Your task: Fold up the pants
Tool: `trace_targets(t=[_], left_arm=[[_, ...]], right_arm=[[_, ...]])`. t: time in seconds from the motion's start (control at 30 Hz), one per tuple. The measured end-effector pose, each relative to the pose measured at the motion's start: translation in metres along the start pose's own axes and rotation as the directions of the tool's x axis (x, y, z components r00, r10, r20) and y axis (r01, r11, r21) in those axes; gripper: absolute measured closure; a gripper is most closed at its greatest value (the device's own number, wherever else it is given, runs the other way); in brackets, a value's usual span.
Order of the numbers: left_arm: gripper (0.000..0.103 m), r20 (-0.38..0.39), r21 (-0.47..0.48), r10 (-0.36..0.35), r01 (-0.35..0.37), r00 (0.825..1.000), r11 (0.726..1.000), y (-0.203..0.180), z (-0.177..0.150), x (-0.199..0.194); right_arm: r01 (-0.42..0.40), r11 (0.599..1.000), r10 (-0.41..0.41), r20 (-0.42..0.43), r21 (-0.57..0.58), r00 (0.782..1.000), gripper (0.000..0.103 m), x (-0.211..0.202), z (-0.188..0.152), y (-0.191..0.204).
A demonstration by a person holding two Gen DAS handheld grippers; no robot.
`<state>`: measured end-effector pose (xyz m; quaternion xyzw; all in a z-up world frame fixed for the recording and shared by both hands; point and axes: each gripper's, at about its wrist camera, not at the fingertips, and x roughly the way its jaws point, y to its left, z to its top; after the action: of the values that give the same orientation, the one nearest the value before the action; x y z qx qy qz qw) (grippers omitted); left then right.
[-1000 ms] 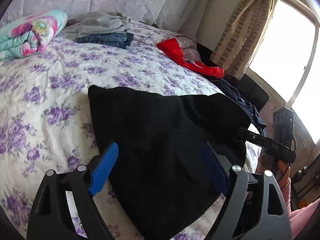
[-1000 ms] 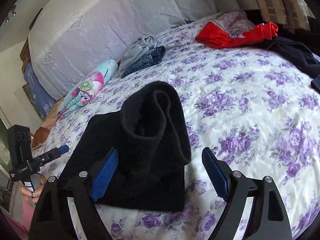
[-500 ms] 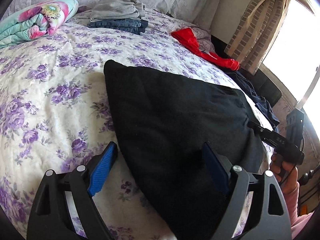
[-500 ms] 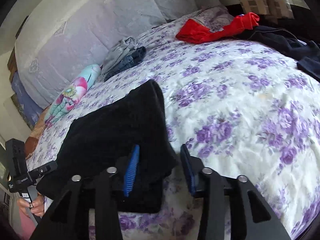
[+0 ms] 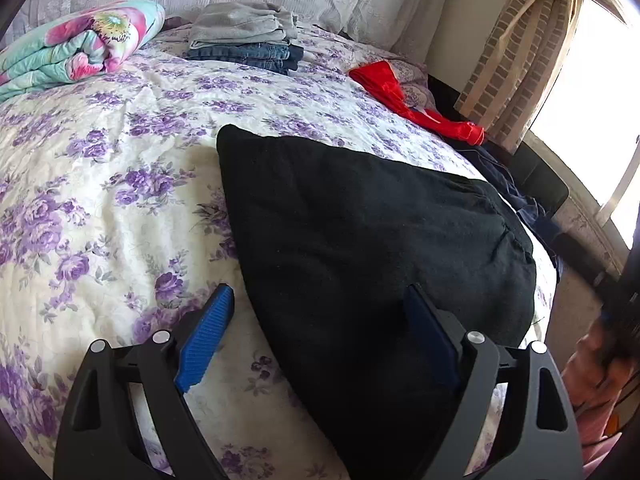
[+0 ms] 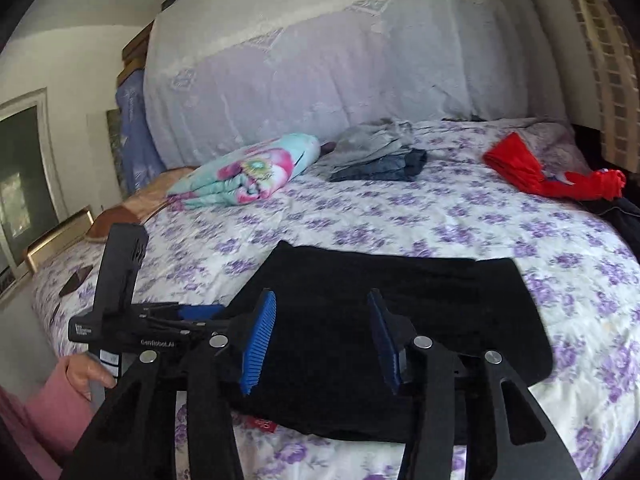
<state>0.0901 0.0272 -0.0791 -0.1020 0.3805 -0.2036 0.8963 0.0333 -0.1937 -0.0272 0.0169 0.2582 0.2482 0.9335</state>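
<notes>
The black pants (image 5: 360, 240) lie folded flat on the floral bed cover (image 5: 100, 200) near the bed's front edge; they also show in the right wrist view (image 6: 400, 304). My left gripper (image 5: 320, 328) is open and empty, low over the pants' near left edge. My right gripper (image 6: 322, 336) is open and empty, held above the pants' near edge. The left gripper's body (image 6: 120, 300) shows at the left of the right wrist view.
A stack of folded grey and denim clothes (image 5: 244, 40) and a rolled floral blanket (image 5: 76, 48) lie near the headboard. A red garment (image 5: 408, 100) and dark clothes (image 5: 512, 184) lie at the bed's right side by the window.
The right gripper let go of the raised pants fold and pulled up and back, its jaws now open. The pants now lie flat. The left gripper shifted slightly forward.
</notes>
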Motion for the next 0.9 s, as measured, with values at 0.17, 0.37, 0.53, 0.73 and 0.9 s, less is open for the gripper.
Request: trace_targets(t=[0.17, 0.37, 0.53, 0.73, 0.9], left_arm=[[0.019, 0.001, -0.003, 0.007, -0.007, 1.000, 1.000, 0.002, 0.000, -0.001], [0.012, 0.043, -0.048, 0.018, -0.016, 0.999, 0.999, 0.021, 0.000, -0.029], [0.012, 0.102, -0.105, 0.086, -0.075, 0.991, 0.992, 0.045, -0.005, -0.061], [0.012, 0.117, -0.201, 0.062, -0.038, 0.991, 0.979, 0.070, -0.013, -0.072], [0.012, 0.121, -0.181, 0.081, -0.059, 0.989, 0.982, 0.066, -0.014, -0.071]], right_arm=[[0.031, 0.999, -0.034, -0.080, -0.037, 0.996, 0.060, 0.013, -0.048, 0.003], [0.014, 0.998, -0.016, -0.043, -0.055, 0.999, 0.058, -0.021, -0.036, 0.016], [-0.115, 0.983, 0.116, -0.002, -0.146, 0.993, 0.058, -0.015, -0.021, 0.056], [-0.253, 0.945, 0.233, -0.114, -0.206, 0.966, 0.065, 0.030, -0.031, 0.096], [-0.263, 0.930, 0.206, -0.227, -0.259, 0.952, 0.062, 0.035, -0.060, 0.104]])
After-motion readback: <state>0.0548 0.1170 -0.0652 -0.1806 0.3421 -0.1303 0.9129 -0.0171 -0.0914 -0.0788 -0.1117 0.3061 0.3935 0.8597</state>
